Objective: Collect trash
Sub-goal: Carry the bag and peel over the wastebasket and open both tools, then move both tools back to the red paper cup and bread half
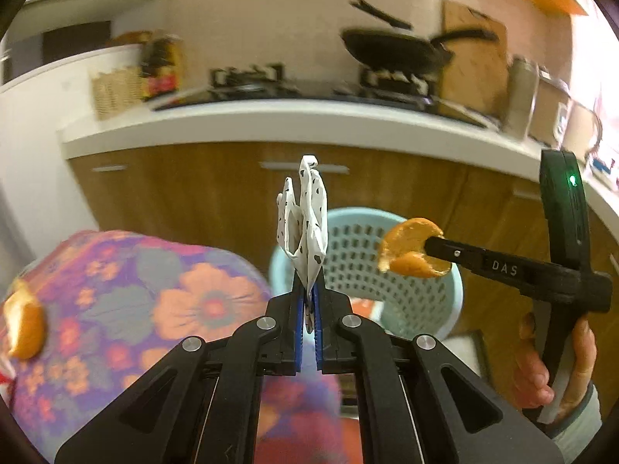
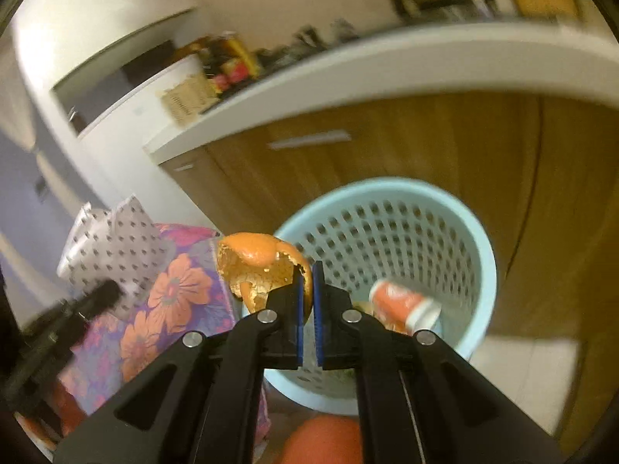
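Observation:
My left gripper [image 1: 308, 301] is shut on a crumpled white paper with dark spots [image 1: 305, 224], which stands up out of the pads. My right gripper [image 2: 308, 286] is shut on a piece of orange peel [image 2: 263, 266]. A light-blue perforated waste basket [image 2: 479, 255] stands on the floor just beyond both. In the left wrist view the right gripper [image 1: 431, 249] holds the peel [image 1: 414, 249] over the basket [image 1: 425, 297]. The right wrist view shows the left gripper [image 2: 112, 290], blurred, at the left with the spotted paper [image 2: 116, 239].
A table with a floral cloth [image 1: 154, 301] is at the left, with another orange peel [image 1: 25, 324] on its edge. An orange and white wrapper [image 2: 404, 305] lies in the basket. Wooden cabinets [image 1: 193, 193] under a white counter [image 1: 271, 123] stand behind, with a pan [image 1: 394, 52] on the stove.

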